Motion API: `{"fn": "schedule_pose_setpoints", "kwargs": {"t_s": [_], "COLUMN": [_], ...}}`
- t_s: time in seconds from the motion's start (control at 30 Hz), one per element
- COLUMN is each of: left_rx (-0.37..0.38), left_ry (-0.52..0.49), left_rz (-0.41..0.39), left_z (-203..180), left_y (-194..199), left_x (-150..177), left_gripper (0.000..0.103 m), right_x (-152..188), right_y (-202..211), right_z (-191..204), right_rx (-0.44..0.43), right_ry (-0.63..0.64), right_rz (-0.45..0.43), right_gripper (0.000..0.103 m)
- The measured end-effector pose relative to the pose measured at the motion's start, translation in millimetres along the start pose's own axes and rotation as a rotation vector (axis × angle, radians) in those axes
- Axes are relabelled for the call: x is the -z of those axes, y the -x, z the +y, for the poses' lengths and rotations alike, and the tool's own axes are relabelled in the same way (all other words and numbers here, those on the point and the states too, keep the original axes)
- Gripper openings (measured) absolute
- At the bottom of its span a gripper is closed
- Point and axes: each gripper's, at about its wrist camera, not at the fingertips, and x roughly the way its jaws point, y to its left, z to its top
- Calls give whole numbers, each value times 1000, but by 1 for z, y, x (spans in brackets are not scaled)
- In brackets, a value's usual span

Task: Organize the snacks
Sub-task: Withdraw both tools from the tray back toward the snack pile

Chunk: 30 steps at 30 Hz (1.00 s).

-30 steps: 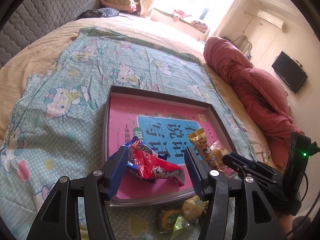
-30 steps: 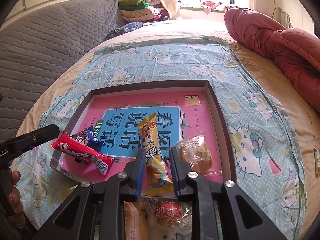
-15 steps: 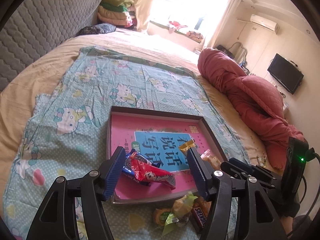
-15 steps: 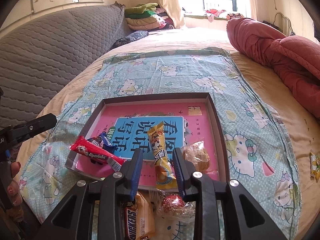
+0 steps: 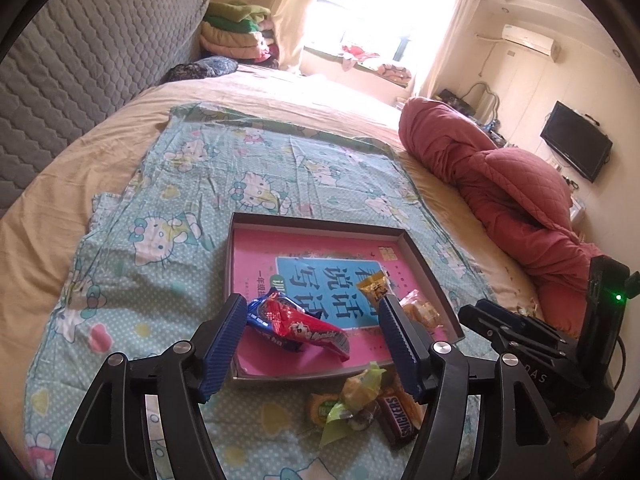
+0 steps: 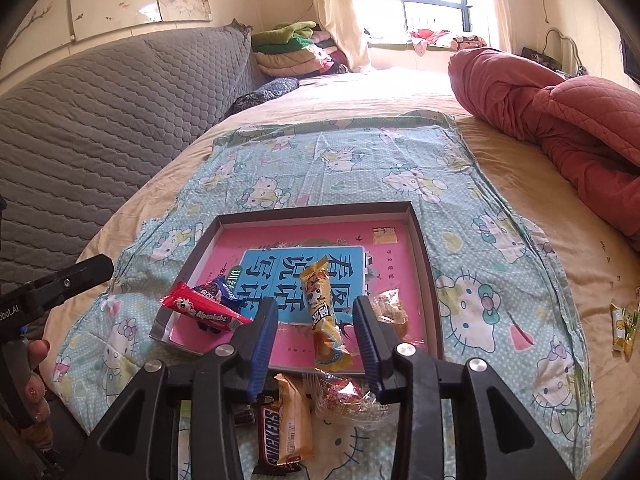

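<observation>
A shallow dark box [image 5: 320, 224] with a pink and blue book inside lies on the cartoon-cat cloth. In it rest a red Alpenliebe packet [image 5: 304, 322] across a blue packet [image 5: 260, 314], a yellow packet [image 6: 320, 312] and a clear-wrapped cookie [image 6: 390, 310]. My left gripper [image 5: 312, 312] hovers above the red packet, jaws opening, pads clear of it. My right gripper [image 6: 314, 312] hangs over the yellow packet with jaws opening; the packet lies free between them. In front of the box sit a Snickers bar [image 6: 286, 424], a red candy [image 6: 344, 394] and a green-wrapped sweet [image 5: 352, 396].
A rolled red quilt [image 6: 560, 120] lies along the bed's right side. A grey quilted headboard [image 6: 100, 128] runs along the left. A small yellow packet [image 6: 624, 326] sits on the bare sheet far right. Folded blankets [image 5: 236, 32] are stacked at the far end by the window.
Both grippers rose and drew back from the box. The right jaws came apart off the yellow packet and the left jaws widened. Loose snacks in front of the box came into view.
</observation>
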Motion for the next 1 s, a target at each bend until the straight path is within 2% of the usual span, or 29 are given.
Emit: {"fn": "schedule_pose_setpoints", "kwargs": {"t_s": [0.27,1.0], "left_rx": [-35,-50], "left_ry": [-42,-115], "left_rz": [2,70], "left_z": [-11,-37], "left_y": [14,22], "left_x": [9,39], "left_gripper": [70,70], "right_x": [1,12], "right_y": [14,42], "right_z": [1,0], "right_rx": [-10,-41], "right_ry": [4,55], "right_rz": [-17,-58], "right_gripper": [42,44]}}
